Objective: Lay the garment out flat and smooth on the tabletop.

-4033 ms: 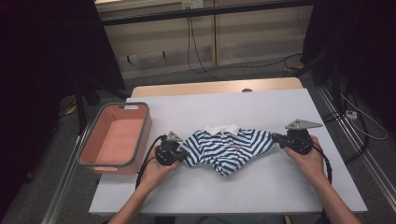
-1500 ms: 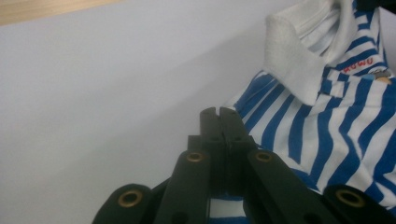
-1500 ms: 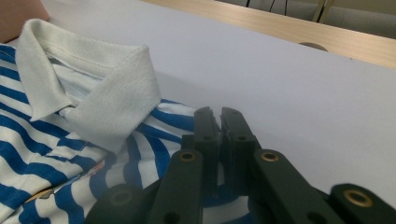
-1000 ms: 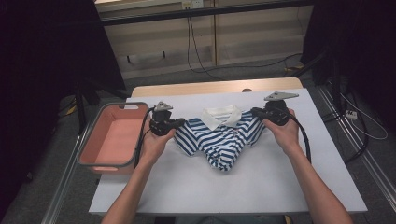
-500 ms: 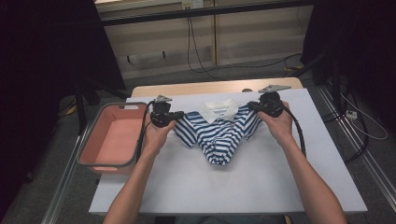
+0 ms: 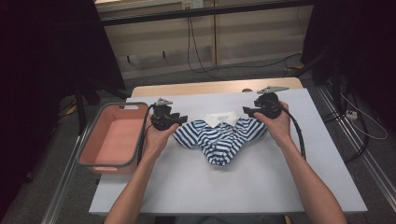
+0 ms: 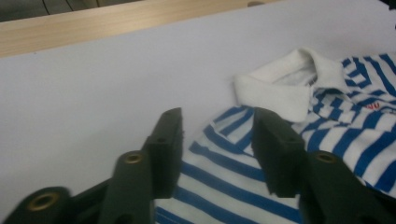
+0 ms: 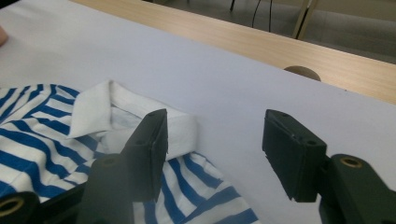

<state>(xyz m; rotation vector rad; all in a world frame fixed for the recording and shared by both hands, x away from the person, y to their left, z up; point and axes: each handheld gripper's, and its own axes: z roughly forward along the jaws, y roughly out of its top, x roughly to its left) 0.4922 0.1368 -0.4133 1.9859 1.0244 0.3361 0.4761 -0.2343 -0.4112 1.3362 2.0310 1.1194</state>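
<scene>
The blue-and-white striped polo shirt (image 6: pixel 220 139) lies crumpled on the white counter (image 6: pixel 233 186), a little behind its middle, with its white collar (image 6: pixel 223 118) turned toward the far edge and a bunched fold hanging toward the person. In the left gripper view the collar (image 7: pixel 285 91) sits beyond the jaws and to their right, and a scrap of red print shows on the chest by the frame's right edge.

At the shirt's left end sits the left gripper (image 6: pixel 173 120), its jaws have just been opening — they now stand partly apart. In its own view the left gripper (image 7: pixel 218 135) has striped cloth lying between and under the jaws, yet the pads do not press on it. At the shirt's right end the right gripper (image 6: pixel 247 111) is held low over the counter; its jaws have also just been opening. In the right gripper view the right gripper (image 8: pixel 215 140) shows one jaw over the collar (image 8: pixel 119 116) and stripes and the other over bare counter, with nothing pinched between.

Left of the counter, just beside its edge, stands a pink bin (image 6: pixel 100 140) with a grey rim. Behind the white surface runs a light wooden strip (image 6: pixel 205 87).
</scene>
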